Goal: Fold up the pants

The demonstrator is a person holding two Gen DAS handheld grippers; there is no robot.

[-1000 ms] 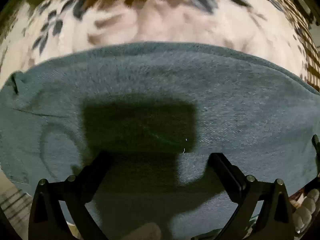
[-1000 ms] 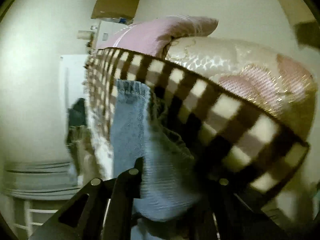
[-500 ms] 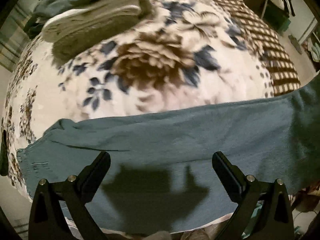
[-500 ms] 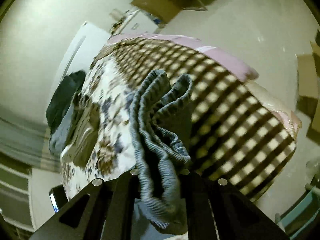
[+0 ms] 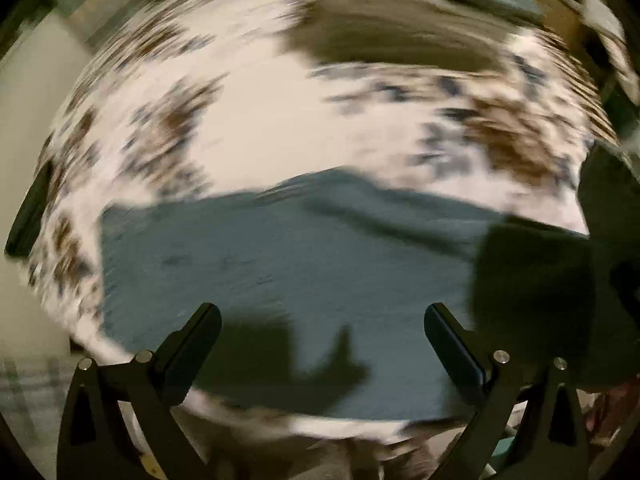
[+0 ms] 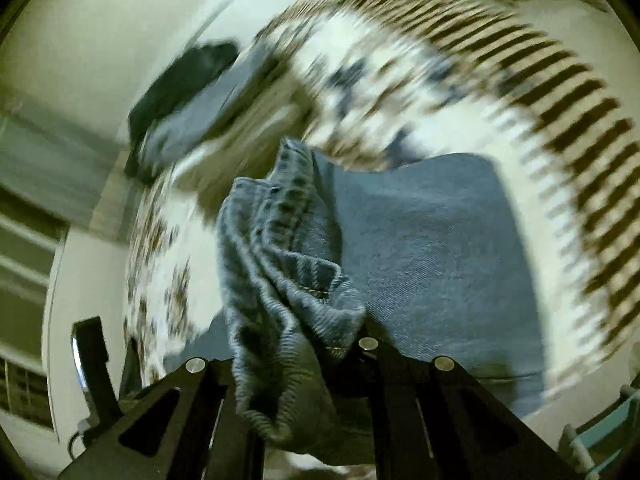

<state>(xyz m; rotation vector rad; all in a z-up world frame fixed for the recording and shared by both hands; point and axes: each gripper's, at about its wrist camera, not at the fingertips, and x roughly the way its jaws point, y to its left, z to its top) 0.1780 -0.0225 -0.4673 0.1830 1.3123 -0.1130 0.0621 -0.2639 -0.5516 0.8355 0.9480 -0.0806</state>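
Observation:
The blue denim pants (image 5: 304,264) lie spread on a flowered blanket (image 5: 272,136) in the blurred left wrist view. My left gripper (image 5: 320,340) is open and empty, just above the near part of the pants. My right gripper (image 6: 288,364) is shut on the bunched elastic waistband (image 6: 280,264) of the pants and holds it up over the flat part of the pants (image 6: 432,248) on the bed. The right fingertips are hidden by the cloth.
A pile of folded clothes (image 5: 400,28) sits at the far side of the bed; it also shows in the right wrist view (image 6: 192,112). A brown checked blanket (image 6: 568,128) covers the bed's right side. The bed edge and floor lie on the left (image 5: 24,184).
The right gripper has carried the waistband over the pants, so the cloth now lies doubled below it. The left gripper has pulled back and swung left; both views are blurred by motion.

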